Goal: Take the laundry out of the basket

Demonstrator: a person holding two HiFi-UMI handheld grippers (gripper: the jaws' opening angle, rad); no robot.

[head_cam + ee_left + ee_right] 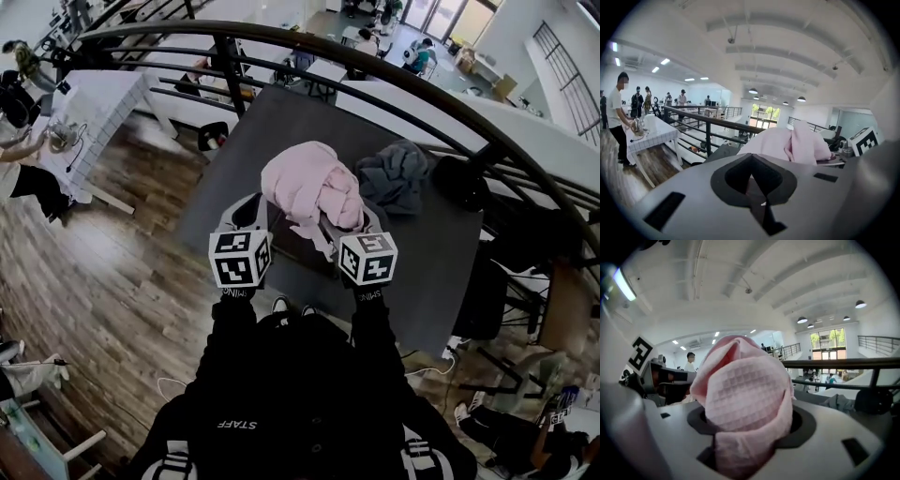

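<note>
Jacket (281,403) reads "STAFF"; right gripper (349,230) jaws clamp pink garment (309,183), left gripper (246,217) jaws together, empty.

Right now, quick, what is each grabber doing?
Left gripper: closed, holding nothing.
Right gripper: closed on the pink waffle-weave cloth.
</note>
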